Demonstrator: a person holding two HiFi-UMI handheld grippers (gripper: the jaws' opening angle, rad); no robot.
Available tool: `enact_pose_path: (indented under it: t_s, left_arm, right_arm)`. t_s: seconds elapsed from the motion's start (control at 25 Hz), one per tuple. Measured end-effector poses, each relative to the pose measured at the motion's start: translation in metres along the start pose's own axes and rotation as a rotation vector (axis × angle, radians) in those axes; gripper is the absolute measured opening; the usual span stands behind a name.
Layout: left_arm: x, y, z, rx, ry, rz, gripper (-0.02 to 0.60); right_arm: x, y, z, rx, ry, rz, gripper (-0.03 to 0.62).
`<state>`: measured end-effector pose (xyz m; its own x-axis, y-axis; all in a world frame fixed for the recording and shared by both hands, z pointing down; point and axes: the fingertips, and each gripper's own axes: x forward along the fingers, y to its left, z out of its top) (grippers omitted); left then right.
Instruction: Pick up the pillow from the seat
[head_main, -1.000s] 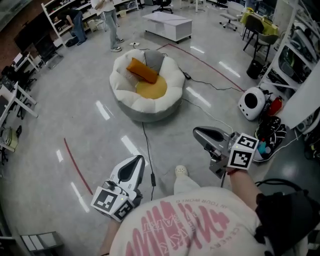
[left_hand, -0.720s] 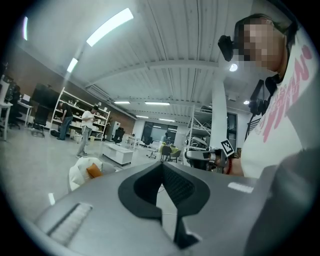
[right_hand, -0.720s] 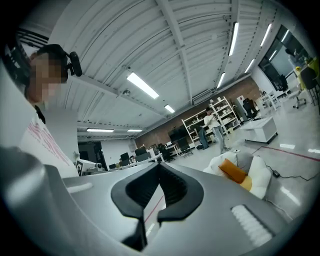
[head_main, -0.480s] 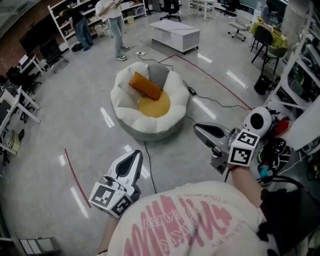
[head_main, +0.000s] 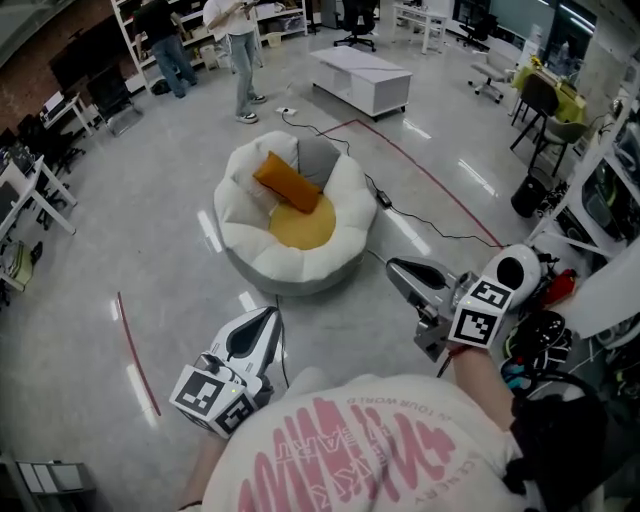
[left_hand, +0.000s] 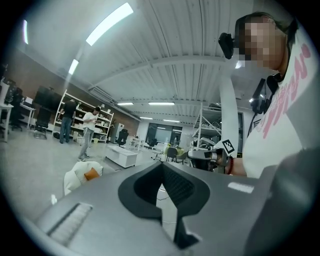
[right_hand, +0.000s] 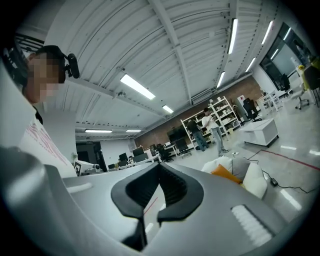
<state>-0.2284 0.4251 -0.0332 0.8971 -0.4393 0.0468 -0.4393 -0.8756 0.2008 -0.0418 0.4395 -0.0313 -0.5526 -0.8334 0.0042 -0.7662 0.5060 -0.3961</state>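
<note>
An orange pillow (head_main: 287, 183) lies tilted on a round white beanbag seat (head_main: 294, 212) with a yellow seat pad, next to a grey cushion (head_main: 317, 160). The seat is out on the floor ahead of me. My left gripper (head_main: 268, 316) is shut and empty, well short of the seat. My right gripper (head_main: 392, 268) is also shut and empty, to the right of the seat. The pillow (left_hand: 91, 175) shows small at the left of the left gripper view, and the pillow (right_hand: 226, 174) sits right of the jaws in the right gripper view.
A black cable (head_main: 420, 216) runs across the floor right of the seat. A white low table (head_main: 360, 78) stands beyond it. Two people (head_main: 238, 40) stand by shelves at the back. A white round device (head_main: 515, 268) and bags lie at the right.
My view has shifted toward the seat; it now sits a little lower and more central. Both grippers stayed shut and kept roughly their places.
</note>
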Motion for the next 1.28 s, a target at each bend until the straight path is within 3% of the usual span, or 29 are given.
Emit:
enact_pose_path:
  t_s: [0.32, 0.52, 0.68, 0.84, 1.0, 1.28]
  left_arm:
    - [0.017, 0.024, 0.019, 0.009, -0.003, 0.069, 0.015]
    - [0.042, 0.033, 0.014, -0.027, 0.003, 0.053, 0.015]
    - [0.064, 0.049, 0.007, -0.011, 0.04, 0.045, 0.015]
    - [0.09, 0.083, 0.011, -0.014, 0.046, 0.085, 0.015]
    - [0.126, 0.111, 0.016, -0.007, 0.041, 0.118, 0.015]
    - [0.189, 0.138, 0.024, -0.002, 0.062, 0.107, 0.015]
  right_arm:
    - [0.02, -0.016, 0.007, 0.021, -0.023, 0.012, 0.006]
    - [0.028, -0.036, -0.005, 0.021, 0.024, 0.015, 0.006]
    - [0.035, -0.066, -0.004, 0.028, 0.05, -0.004, 0.006]
    - [0.043, -0.106, 0.013, 0.039, 0.057, -0.031, 0.006]
    - [0.055, -0.14, 0.032, 0.032, 0.061, -0.02, 0.006]
    - [0.089, -0.188, 0.053, 0.052, 0.083, 0.017, 0.005]
